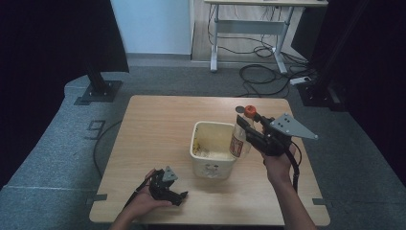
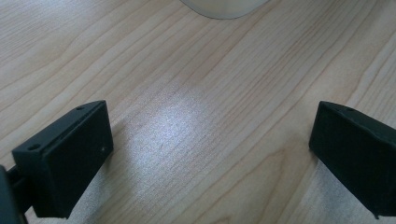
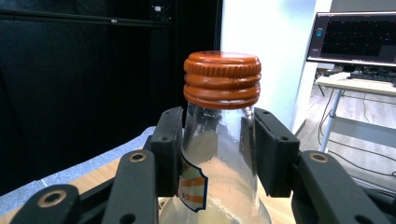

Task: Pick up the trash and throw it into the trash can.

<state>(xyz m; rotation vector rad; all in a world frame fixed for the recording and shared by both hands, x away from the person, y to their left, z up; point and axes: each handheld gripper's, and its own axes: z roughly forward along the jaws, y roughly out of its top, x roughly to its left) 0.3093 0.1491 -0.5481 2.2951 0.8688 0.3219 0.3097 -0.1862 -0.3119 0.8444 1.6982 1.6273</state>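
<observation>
A clear glass bottle [image 1: 241, 138] with an orange screw cap [image 1: 250, 110] and a striped label stands upright in the air at the right rim of a cream plastic tub [image 1: 210, 163]. My right gripper [image 1: 252, 130] is shut on its neck. In the right gripper view the two pads clamp the bottle [image 3: 219, 177] just under the cap [image 3: 222, 78], at my right gripper [image 3: 218, 149]. My left gripper [image 1: 179, 195] rests low on the table near the front edge, left of the tub. Its jaws stand wide apart over bare wood, my left gripper [image 2: 210, 154] holding nothing.
The wooden table [image 1: 153, 124] has free room on its left half. The tub's base [image 2: 224, 7] sits just ahead of the left jaws. A small dark disc [image 1: 240, 109] lies behind the bottle. A desk [image 1: 249, 24], floor cables [image 1: 261, 72] and black stands ring the table.
</observation>
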